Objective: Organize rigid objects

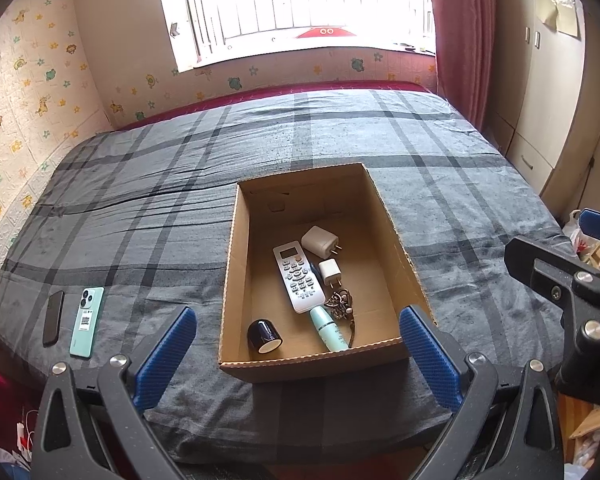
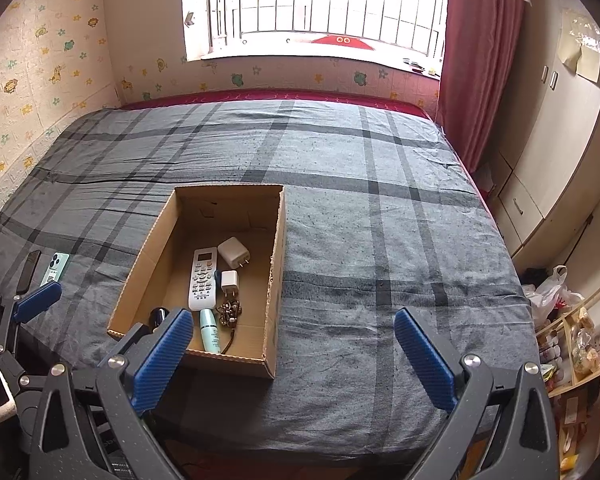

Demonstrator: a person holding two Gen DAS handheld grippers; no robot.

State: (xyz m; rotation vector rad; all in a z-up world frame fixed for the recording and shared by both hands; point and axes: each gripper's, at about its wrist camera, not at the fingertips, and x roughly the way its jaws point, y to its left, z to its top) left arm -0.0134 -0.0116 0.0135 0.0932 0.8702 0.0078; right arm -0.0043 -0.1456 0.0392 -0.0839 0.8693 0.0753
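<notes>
An open cardboard box (image 1: 236, 240) (image 2: 278, 240) sits on the plaid bed. Inside lie a white remote (image 1: 298, 276) (image 2: 203, 280), two white chargers (image 1: 319, 240) (image 1: 330, 272), a mint tube (image 1: 329, 328) (image 2: 210, 330), a dark blue cup (image 1: 264, 335) on its side and a keychain (image 1: 340, 302). Left of the box on the bed lie a mint phone (image 1: 86, 322) (image 2: 53, 270) and a black phone (image 1: 53, 318) (image 2: 29, 270). My left gripper (image 1: 298, 354) is open, empty, just before the box's near wall. My right gripper (image 2: 294, 356) is open and empty, beside the box's right front corner.
The grey plaid bed (image 2: 380, 240) stretches to the window wall. A wardrobe (image 2: 548, 160) and red curtain (image 2: 480, 60) stand at the right. Plastic bags and a wooden shelf (image 2: 572, 332) crowd the floor at the right.
</notes>
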